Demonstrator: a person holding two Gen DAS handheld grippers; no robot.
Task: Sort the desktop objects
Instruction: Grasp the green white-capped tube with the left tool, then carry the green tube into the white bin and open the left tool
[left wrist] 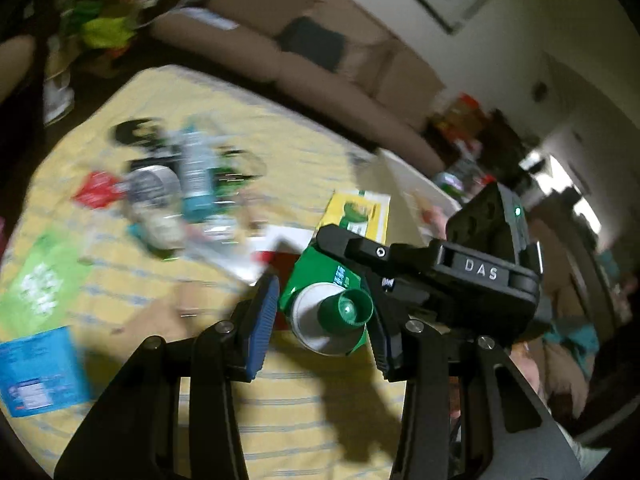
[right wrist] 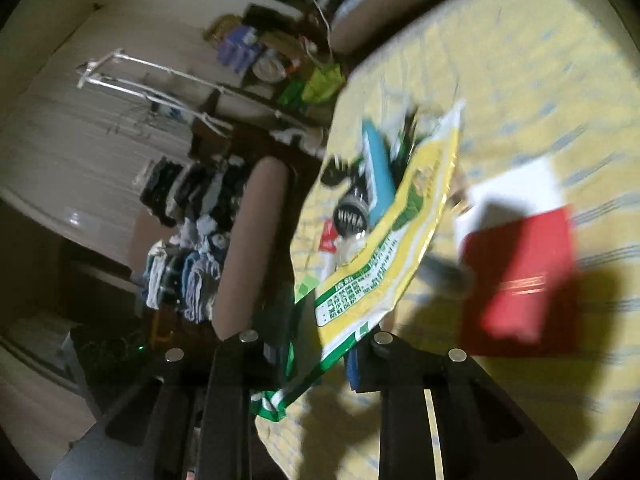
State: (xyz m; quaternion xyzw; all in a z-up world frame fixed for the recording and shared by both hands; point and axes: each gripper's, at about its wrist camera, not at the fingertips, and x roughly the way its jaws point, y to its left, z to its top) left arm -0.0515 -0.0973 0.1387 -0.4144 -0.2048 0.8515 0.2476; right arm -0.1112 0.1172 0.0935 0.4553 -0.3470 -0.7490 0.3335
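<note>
**Above the yellow cloth: pouch held up by right gripper, left gripper wide at its cap**

Over the yellow striped tablecloth (left wrist: 304, 412) we have the green-and-yellow spouted refill pouch (right wrist: 384, 248) lifted off the surface. Our right gripper (right wrist: 320, 356) is clamped on the pouch's lower edge, pad pressed to the film. In the left wrist view the same pouch (left wrist: 320, 276) hangs between the fingers of our left gripper (left wrist: 320, 328), whose jaws stand spread and not touching it; the green screw cap (left wrist: 352, 308) points back at the camera. The right gripper's body (left wrist: 460, 272) sits just behind the pouch there.

Both views are motion-blurred, so detail is rough. Clutter left on the cloth: Nivea tin (right wrist: 351, 216), teal tube (right wrist: 378, 172), red booklet (right wrist: 520, 276), green packet (left wrist: 40, 280), blue packet (left wrist: 36, 372).

We judge the step is carrying the pouch to its sorting spot, maybe with a handover. To do it well: keep the right grip firm since the film is slippery and floppy, close the left on the stiff spout collar, not the soft body, and release only after that second hold is secure.
</note>
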